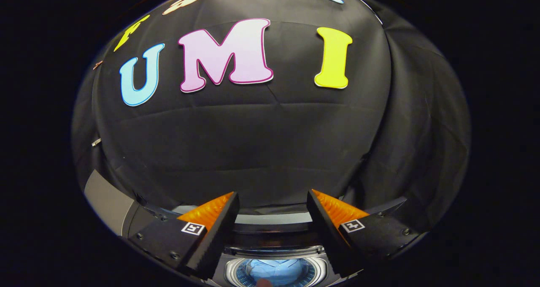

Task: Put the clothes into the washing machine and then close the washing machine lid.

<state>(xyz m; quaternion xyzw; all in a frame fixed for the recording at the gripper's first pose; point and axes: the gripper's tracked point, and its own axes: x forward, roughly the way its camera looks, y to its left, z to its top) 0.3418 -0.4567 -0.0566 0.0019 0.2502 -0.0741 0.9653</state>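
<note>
The claw [272, 202] is spread wide and holds nothing, raised above a top-loading washing machine [274, 253] and facing the black booth wall. Below and between the fingers, the round drum opening shows light blue clothes [274, 271] already lying inside. The loading step looks done. The lid [107, 200] appears to stand raised off to the left, though this is hard to tell. The next move is likely reaching for it and swinging it down.

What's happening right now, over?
Gripper open, holding nothing, above the washing machine. Light blue clothes already in the drum; lid not yet shut. Nothing between the fingers.
</note>
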